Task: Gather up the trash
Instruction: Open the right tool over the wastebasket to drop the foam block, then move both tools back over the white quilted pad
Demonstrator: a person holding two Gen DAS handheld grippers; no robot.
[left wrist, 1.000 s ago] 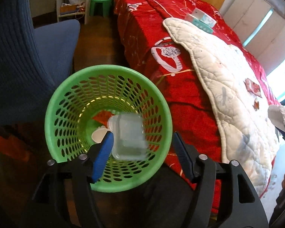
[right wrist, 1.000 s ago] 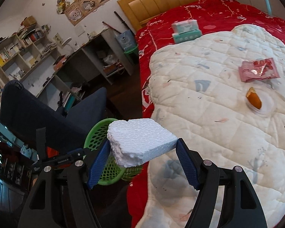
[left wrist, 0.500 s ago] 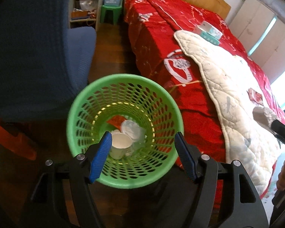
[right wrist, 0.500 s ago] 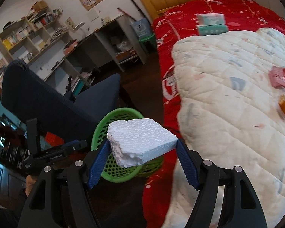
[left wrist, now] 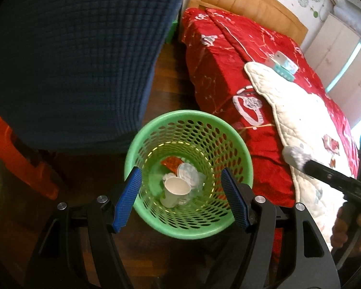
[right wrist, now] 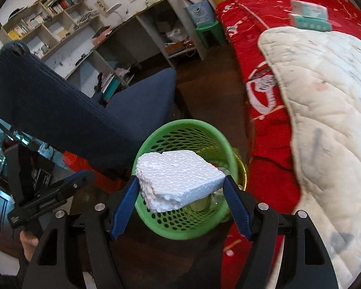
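Note:
A green perforated trash basket (left wrist: 137,154) stands on the dark floor between the chair and the bed; it also shows in the right wrist view (right wrist: 180,130). Inside lie a white paper cup (left wrist: 173,190), a clear plastic lid (left wrist: 189,172) and a red wrapper (left wrist: 172,162). My left gripper (left wrist: 180,200) is open and empty just above the basket's near rim. My right gripper (right wrist: 180,204) is shut on a white foam block (right wrist: 178,178) and holds it over the basket's near side. The foam block (left wrist: 293,155) shows blurred at the right in the left wrist view.
A dark blue office chair (left wrist: 79,55) stands left of the basket. The bed with a red cover (left wrist: 223,55) and a white quilt (left wrist: 298,110) is on the right, with a tissue box (left wrist: 282,63) and a red wrapper (left wrist: 331,143). Desk and shelves (right wrist: 89,29) behind.
The clear plastic piece left my left gripper and fell into the basket; the left gripper drew back. My right gripper carried the foam block from over the bed to above the basket.

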